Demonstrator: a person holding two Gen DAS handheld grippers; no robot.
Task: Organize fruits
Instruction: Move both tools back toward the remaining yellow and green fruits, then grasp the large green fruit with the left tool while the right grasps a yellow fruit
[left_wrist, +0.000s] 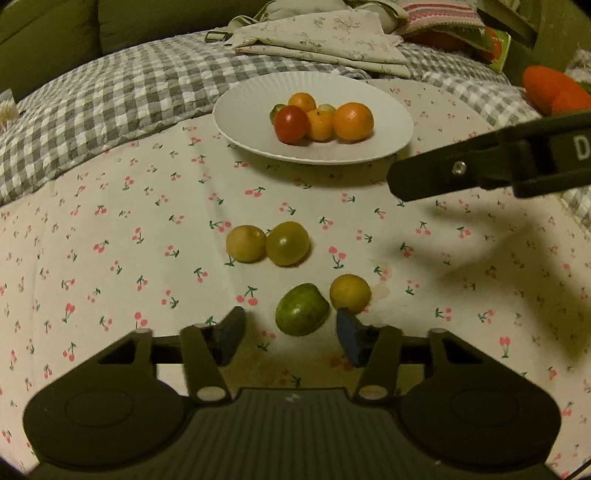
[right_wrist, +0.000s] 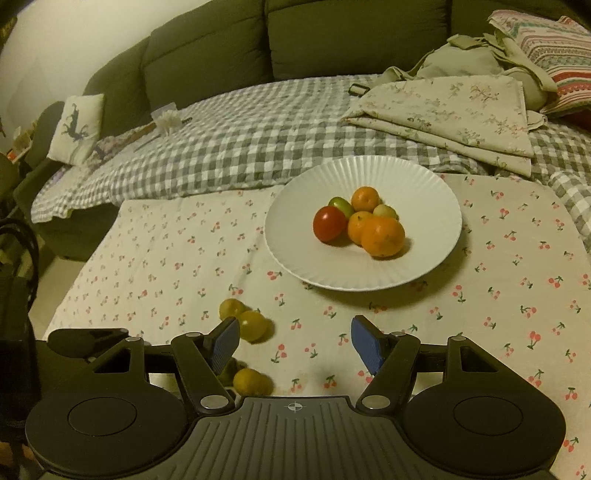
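A white plate (left_wrist: 255, 103) (right_wrist: 436, 199) holds several fruits: a red one (left_wrist: 291, 124) (right_wrist: 329, 223), a large orange (left_wrist: 353, 122) (right_wrist: 382, 236) and smaller orange and green ones. Loose fruits lie on the cherry-print cloth (left_wrist: 110, 240): a green fruit (left_wrist: 301, 314), a yellow one (left_wrist: 349, 293), and a yellow-green pair (left_wrist: 246, 243) (left_wrist: 287, 243). My left gripper (left_wrist: 291, 332) is open, its fingers on either side of the green fruit. My right gripper (right_wrist: 293, 341) is open and empty, hovering in front of the plate; it also shows in the left wrist view (left_wrist: 480, 166).
A grey checked blanket (right_wrist: 229, 147) covers the surface behind the cloth. Folded floral fabric (right_wrist: 454, 114) lies behind the plate. A green sofa (right_wrist: 295, 40) stands at the back. An orange plush thing (left_wrist: 554, 92) sits far right.
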